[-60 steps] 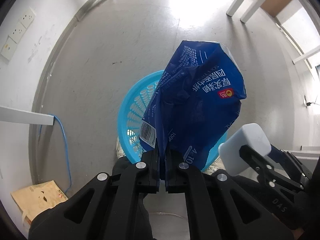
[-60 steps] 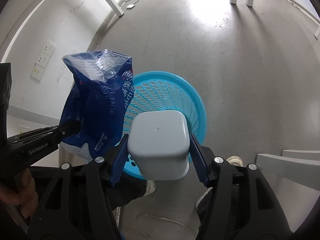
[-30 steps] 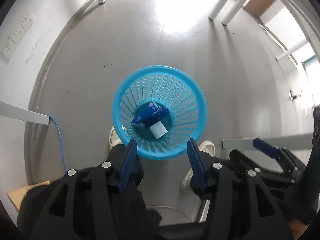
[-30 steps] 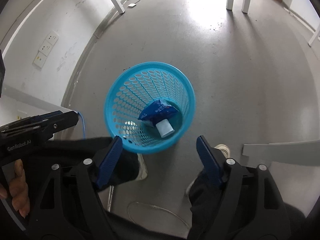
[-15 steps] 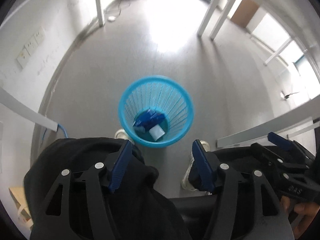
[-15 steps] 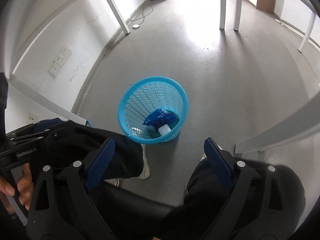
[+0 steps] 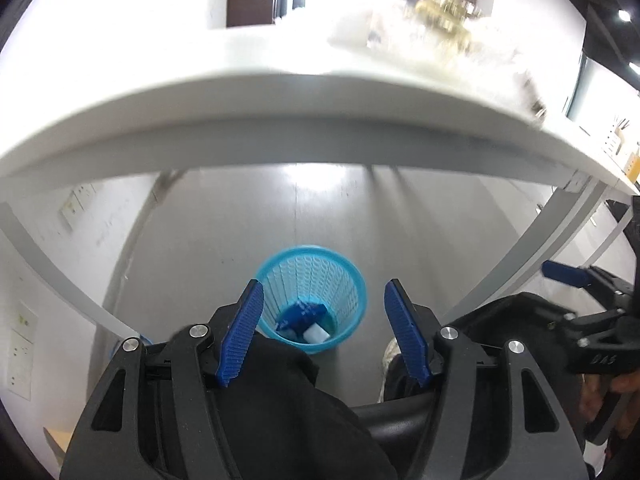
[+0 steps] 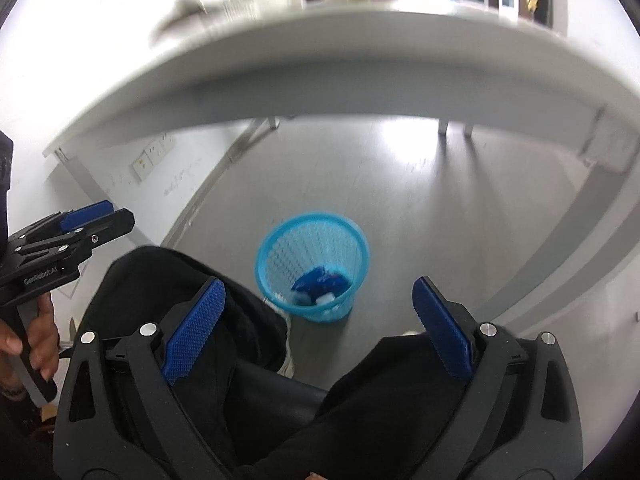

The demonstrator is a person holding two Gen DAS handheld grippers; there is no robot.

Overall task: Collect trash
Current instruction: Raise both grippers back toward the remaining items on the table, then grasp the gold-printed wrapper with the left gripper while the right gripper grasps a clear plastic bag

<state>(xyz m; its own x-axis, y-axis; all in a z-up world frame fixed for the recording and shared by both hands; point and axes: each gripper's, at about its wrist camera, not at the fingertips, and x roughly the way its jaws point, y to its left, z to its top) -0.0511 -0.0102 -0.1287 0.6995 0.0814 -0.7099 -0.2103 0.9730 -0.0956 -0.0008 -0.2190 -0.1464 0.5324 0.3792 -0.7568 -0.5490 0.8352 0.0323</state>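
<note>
A light blue mesh trash basket (image 7: 340,276) stands on the grey floor under the table; it also shows in the right wrist view (image 8: 280,256). Inside it lie a dark blue plastic bag (image 7: 302,312) (image 8: 320,278) and a white cup (image 7: 316,335) (image 8: 326,299). My left gripper (image 7: 324,328) is open and empty, high above the basket. My right gripper (image 8: 318,328) is open and empty, also well above it. Blurred items (image 7: 436,12) lie on the white table top (image 7: 280,92) (image 8: 360,52).
The person's black-trousered legs (image 8: 208,304) and chair seat (image 8: 280,396) are below the grippers. Grey table legs (image 7: 516,256) stand right, a white wall with sockets (image 8: 150,158) left. The table's front edge (image 7: 320,136) spans the view.
Two seconds ago the left gripper held the blue bag and the right held the white cup over the basket. Both were let go into it. Both grippers have risen to table-edge height.
</note>
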